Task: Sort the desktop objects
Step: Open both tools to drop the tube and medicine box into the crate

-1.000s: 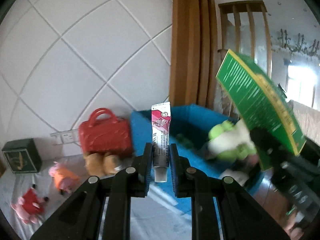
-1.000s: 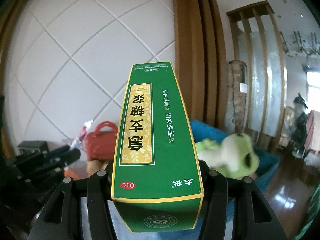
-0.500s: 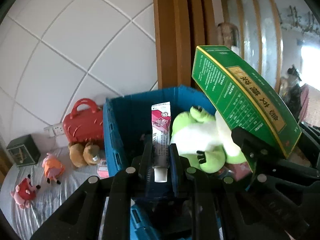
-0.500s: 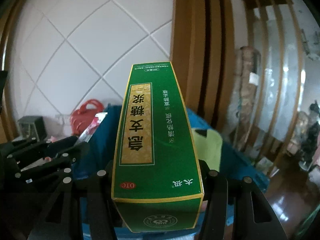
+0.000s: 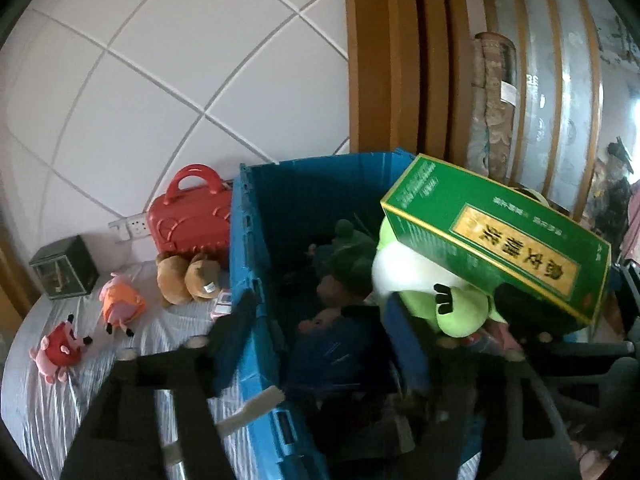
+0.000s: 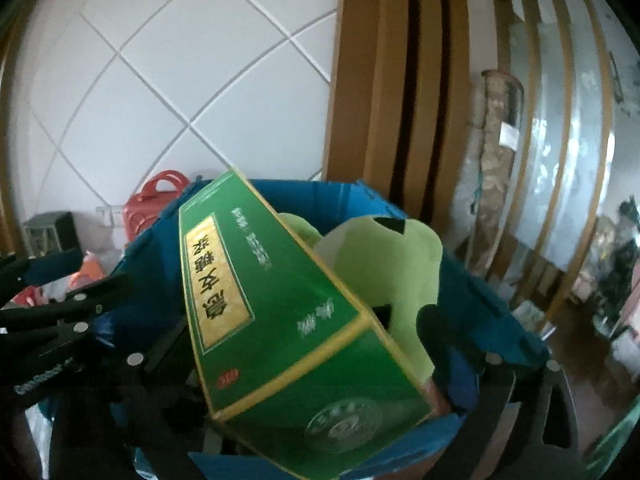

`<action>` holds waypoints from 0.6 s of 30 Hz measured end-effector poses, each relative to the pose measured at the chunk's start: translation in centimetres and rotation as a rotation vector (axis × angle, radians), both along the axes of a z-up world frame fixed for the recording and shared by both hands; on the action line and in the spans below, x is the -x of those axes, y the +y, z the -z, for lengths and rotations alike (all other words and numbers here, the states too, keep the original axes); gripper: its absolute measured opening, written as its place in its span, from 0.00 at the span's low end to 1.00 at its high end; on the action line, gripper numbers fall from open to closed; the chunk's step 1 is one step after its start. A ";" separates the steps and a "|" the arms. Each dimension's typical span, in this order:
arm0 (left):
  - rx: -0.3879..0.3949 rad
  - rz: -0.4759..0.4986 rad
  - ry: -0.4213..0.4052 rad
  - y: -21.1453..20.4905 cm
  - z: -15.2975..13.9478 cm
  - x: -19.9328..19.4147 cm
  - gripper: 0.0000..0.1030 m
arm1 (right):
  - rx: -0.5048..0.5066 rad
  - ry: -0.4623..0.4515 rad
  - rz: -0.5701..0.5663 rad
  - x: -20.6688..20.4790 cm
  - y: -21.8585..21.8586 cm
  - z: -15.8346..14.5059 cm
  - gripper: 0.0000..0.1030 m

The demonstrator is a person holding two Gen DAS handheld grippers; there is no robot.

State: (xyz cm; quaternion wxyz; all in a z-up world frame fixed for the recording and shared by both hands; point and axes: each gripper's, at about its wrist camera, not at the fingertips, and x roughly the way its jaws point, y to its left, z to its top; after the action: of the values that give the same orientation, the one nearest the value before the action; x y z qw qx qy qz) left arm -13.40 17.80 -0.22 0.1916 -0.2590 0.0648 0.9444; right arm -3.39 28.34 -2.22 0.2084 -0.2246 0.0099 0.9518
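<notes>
Tilting green box (image 6: pixel 280 320), yellow label, over blue bin (image 6: pixel 500 320) mid-frame | right hand-held gripper (image 6: pixel 304 376) opening, box loose between | left hand-held gripper (image 5: pixel 320 340) opening, empty

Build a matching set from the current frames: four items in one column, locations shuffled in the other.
Items:
1. green cardboard medicine box
2. lime-green plush frog
3. red plastic toy suitcase
4. brown plush bear

Places:
A. on the striped sheet, in front of the suitcase
B. against the white wall, left of the blue plastic crate
C. tilted over the crate, above the frog
D. inside the crate, partly under the box

Pairs: 1-C, 2-D, 3-B, 4-A
</notes>
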 end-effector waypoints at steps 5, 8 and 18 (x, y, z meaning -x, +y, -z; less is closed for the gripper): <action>-0.001 -0.031 0.013 -0.8 -0.5 -0.6 0.97 | 0.010 -0.011 -0.004 -1.0 0.4 0.1 1.00; -0.021 -0.027 0.027 -1.6 -0.9 -1.5 0.97 | 0.020 -0.017 -0.007 -1.9 0.6 0.3 1.00; -0.064 0.054 0.073 -4.1 -2.4 -5.1 0.98 | 0.066 -0.017 0.025 -6.1 -1.8 -1.0 1.00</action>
State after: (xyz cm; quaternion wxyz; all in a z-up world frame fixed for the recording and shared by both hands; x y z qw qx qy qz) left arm -8.26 13.70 2.17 0.2229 -0.2161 0.0487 0.9493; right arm 2.68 26.51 -1.18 0.2126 -0.2393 0.0425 0.9464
